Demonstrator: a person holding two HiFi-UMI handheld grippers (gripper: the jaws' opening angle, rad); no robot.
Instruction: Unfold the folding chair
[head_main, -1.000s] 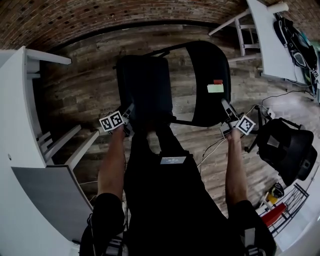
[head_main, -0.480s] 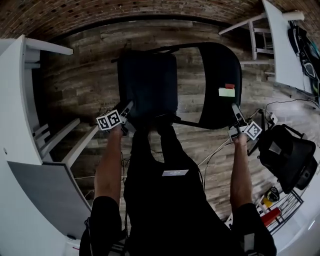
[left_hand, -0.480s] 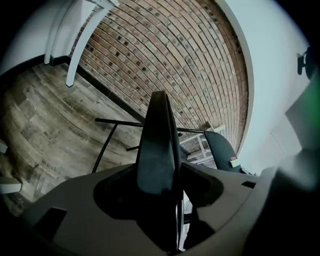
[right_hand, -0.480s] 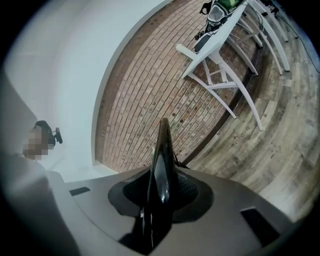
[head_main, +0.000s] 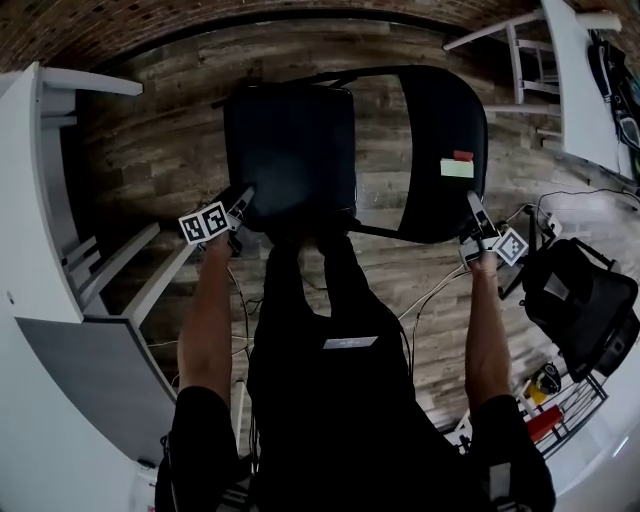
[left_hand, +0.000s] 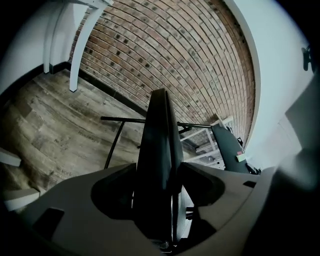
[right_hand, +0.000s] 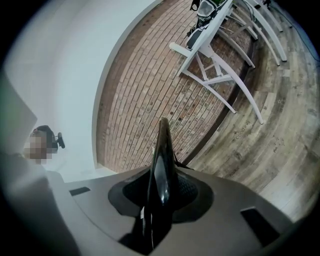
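On the wood-plank floor (head_main: 150, 150), black metal folding chair (head_main: 300, 110): left gripper (head_main: 243, 195) jaws opening around its padded seat (left_hand: 157, 165) edge; right gripper (head_main: 472, 205) clamped on its curved backrest (head_main: 440, 120) rim.

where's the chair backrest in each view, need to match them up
Head view: right of centre, the dark curved backrest beside the seat, its near edge held by the right gripper.
Left gripper view: small, at the right.
Right gripper view: edge-on at bottom centre, clamped between the fingers.
Shared landmark: the brick wall.
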